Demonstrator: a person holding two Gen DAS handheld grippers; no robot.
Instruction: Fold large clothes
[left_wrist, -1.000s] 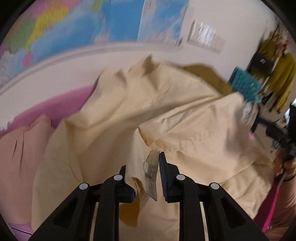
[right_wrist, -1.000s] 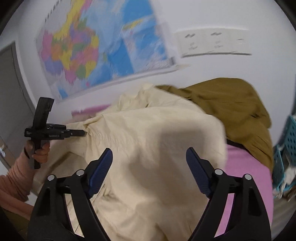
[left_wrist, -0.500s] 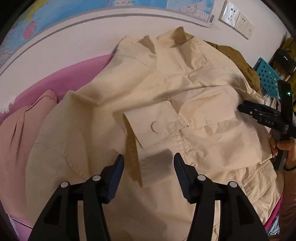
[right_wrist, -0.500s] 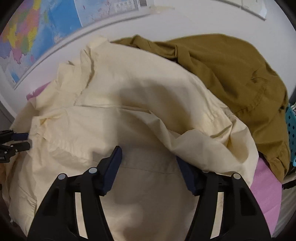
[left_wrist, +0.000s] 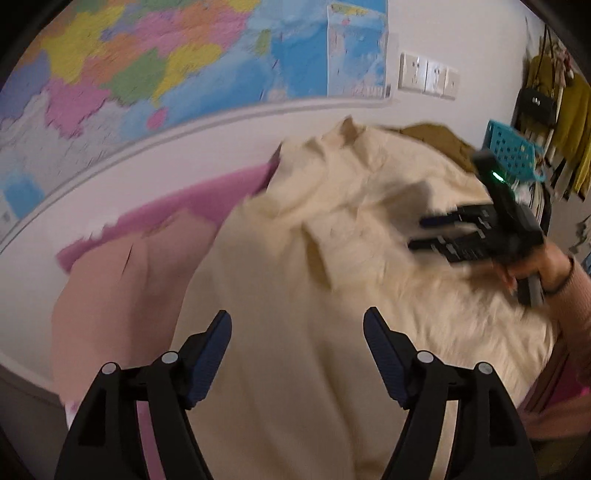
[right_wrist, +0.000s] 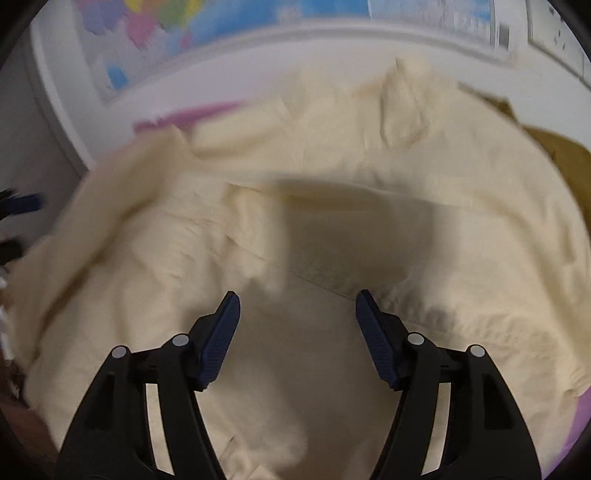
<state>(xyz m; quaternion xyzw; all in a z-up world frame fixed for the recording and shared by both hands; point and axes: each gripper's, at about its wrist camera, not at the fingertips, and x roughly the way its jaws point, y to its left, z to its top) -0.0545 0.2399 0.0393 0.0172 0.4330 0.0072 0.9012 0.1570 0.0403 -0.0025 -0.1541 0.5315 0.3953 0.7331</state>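
A large cream shirt (left_wrist: 332, 288) lies spread over the pink bed, collar toward the wall, with one sleeve folded across its front. My left gripper (left_wrist: 297, 332) hovers over the shirt's lower left part. Its jaws are opening wide and hold nothing. In the right wrist view the same shirt (right_wrist: 332, 166) fills the frame. My right gripper (right_wrist: 295, 310) hangs close above the shirt's middle, its jaws opening, with only flat cloth beneath them. From the left wrist view, the right gripper (left_wrist: 415, 233) shows in a person's hand over the shirt's right side.
A folded pale pink garment (left_wrist: 122, 280) lies left of the shirt on the pink sheet (left_wrist: 192, 203). An olive garment (right_wrist: 569, 155) sits at the shirt's far right. A teal basket (left_wrist: 513, 151) and hanging clothes (left_wrist: 569, 107) stand at right. A wall map (left_wrist: 147, 66) runs behind.
My left gripper let go of the sleeve cuff, opened wide and drew back to the left. The sleeve now lies across the shirt. My right gripper came down close over the shirt.
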